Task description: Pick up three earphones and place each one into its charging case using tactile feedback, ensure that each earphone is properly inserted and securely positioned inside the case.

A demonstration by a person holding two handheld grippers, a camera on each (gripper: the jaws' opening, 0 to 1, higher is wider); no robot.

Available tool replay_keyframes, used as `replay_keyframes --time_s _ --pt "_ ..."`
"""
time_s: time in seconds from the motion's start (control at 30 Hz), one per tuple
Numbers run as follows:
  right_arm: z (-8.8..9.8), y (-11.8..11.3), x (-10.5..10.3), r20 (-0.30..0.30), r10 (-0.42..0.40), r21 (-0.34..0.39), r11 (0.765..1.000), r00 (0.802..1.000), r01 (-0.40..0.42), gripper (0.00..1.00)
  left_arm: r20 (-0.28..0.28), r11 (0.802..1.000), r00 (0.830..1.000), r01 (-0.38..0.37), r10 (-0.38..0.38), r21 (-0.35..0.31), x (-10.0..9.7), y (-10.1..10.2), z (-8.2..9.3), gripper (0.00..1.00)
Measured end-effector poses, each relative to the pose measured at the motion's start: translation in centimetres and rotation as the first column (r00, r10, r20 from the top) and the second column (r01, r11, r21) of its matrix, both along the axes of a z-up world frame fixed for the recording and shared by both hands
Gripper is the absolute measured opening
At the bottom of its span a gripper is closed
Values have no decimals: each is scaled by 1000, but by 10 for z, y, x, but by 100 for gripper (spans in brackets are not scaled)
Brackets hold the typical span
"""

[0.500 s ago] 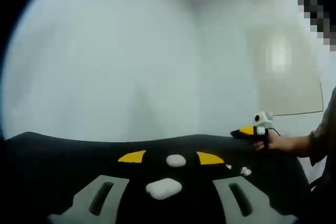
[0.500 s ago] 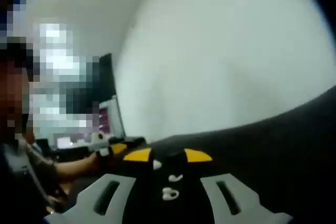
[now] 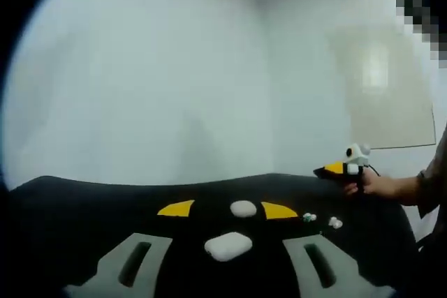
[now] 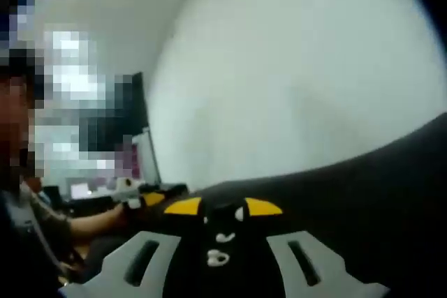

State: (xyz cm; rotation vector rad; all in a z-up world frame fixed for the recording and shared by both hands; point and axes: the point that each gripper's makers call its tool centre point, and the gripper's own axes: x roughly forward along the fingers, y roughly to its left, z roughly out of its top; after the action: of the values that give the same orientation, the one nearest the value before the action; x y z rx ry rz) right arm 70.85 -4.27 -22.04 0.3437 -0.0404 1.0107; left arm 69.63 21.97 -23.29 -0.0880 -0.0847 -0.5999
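Left gripper view: claw [image 3: 227, 209] wide, empty.

On the black counter [image 3: 84, 207] we count two white charging cases: a rounded one [image 3: 228, 246] nearest the camera and a smaller oval one [image 3: 243, 208] just beyond it. To the right of the oval case we count two small loose earphones, one [image 3: 309, 218] with a greenish tint and one [image 3: 335, 222] farther right. In the right gripper view we count three small white earphones on the counter: [image 4: 217, 258], [image 4: 225, 237] and [image 4: 239, 214].
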Motion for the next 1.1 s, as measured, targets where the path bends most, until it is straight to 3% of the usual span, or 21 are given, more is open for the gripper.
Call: replay_keyframes --time_s 0.23,0.53,0.83,1.03,1.1 --pt "-1 -1 1 -2 -11 0 1000 1000 11 24 -4 999 999 -32 32 1 0 9 0 31" --pt "-1 -6 6 -6 -21 3 1000 1000 21 24 -32 993 997 -64 67 102 7 9 -20 30" --pt "8 -19 11 -11 -34 59 998 999 34 24 -71 988 991 -101 110 118 12 13 -29 28" --pt "17 -26 14 -13 -36 111 993 999 38 24 -151 989 980 -112 126 98 16 10 -32 28" --pt "20 -26 13 -14 -30 127 991 999 31 24 -208 982 964 -141 164 122 19 11 -43 28"
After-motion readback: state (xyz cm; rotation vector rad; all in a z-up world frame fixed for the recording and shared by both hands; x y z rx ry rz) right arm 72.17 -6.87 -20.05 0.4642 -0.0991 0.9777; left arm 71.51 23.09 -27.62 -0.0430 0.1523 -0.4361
